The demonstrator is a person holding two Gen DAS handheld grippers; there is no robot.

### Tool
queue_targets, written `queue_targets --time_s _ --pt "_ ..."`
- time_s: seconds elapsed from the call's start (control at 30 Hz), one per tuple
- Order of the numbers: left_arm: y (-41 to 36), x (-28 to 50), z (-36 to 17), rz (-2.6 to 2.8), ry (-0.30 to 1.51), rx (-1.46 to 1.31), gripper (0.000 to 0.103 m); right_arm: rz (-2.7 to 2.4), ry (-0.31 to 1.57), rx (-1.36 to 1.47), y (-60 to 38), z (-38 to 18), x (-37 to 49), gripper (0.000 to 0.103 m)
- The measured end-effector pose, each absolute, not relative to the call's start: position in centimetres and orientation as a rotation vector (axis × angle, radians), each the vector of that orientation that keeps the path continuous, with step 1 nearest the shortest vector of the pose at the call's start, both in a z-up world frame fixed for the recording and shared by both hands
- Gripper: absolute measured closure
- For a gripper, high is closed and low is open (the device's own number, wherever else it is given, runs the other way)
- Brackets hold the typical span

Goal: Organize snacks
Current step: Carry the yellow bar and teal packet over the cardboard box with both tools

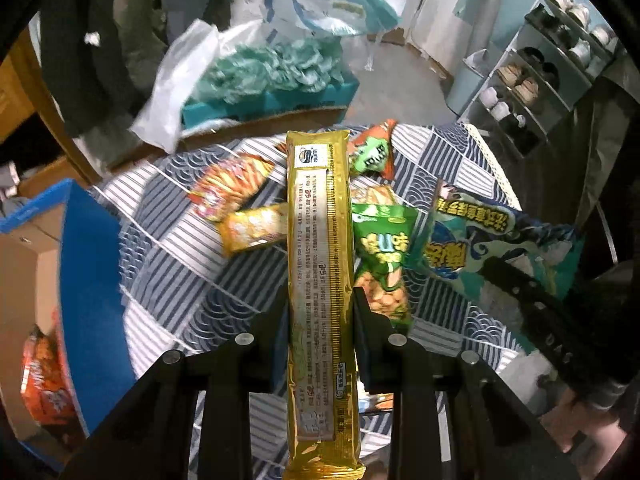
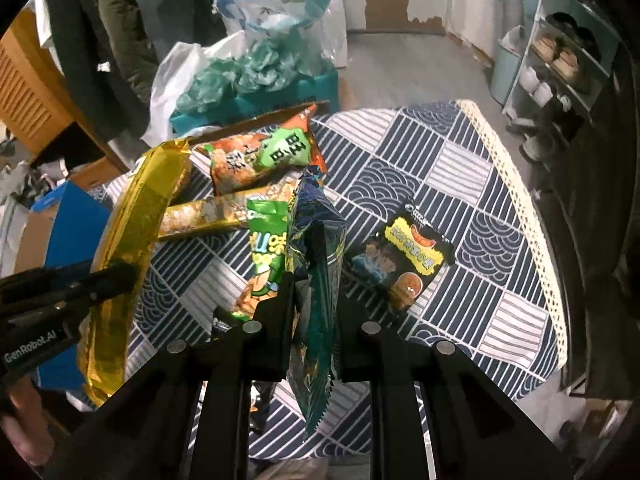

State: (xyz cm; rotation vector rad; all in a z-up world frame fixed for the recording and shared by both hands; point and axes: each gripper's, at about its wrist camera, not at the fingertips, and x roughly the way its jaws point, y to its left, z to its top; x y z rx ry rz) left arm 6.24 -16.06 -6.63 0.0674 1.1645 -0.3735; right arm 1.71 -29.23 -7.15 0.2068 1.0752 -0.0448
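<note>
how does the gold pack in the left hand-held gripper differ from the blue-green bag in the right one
The gold pack is a long, narrow sleeve with straight sides; the blue-green bag is a wider, crinkled pouch. The gold pack is plain gold foil with fine print, while the blue-green bag carries a dark wave picture with yellow lettering. Both are clamped between shut jaws, the pack in the left hand-held gripper, the bag in the right hand-held gripper, above the patterned tablecloth.

Shoe rack (image 1: 536, 80) right; plastic bags (image 2: 256, 60) behind patterned tablecloth (image 2: 460, 168)
</note>
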Motion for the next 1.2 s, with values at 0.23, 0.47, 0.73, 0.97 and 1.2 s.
queue_targets --time_s 0.23,0.47,0.73,0.97,1.2 --pt "-13.6 5.6 -5.3 -0.357 1.139 0.059 0.074 -0.002 1.03 0.152 -27.0 -4.9 1.5 0.088" --pt "-10.4 4.6 -3.5 -0.322 1.091 0.06 0.074 0.06 0.99 0.117 -24.2 -3.1 1.4 0.088" --pt "-6.5 3.4 -1.9 -0.257 1.038 0.079 0.074 0.147 0.958 0.068 -19.9 -1.3 1.8 0.088" --pt "-2.9 2.6 -0.9 -0.215 1.007 0.067 0.074 0.221 0.937 0.019 -15.6 -0.1 2.3 0.088" --pt "1.1 1.7 -0.3 -0.162 0.979 0.046 0.074 0.313 0.92 -0.024 -10.5 0.9 2.9 0.088"
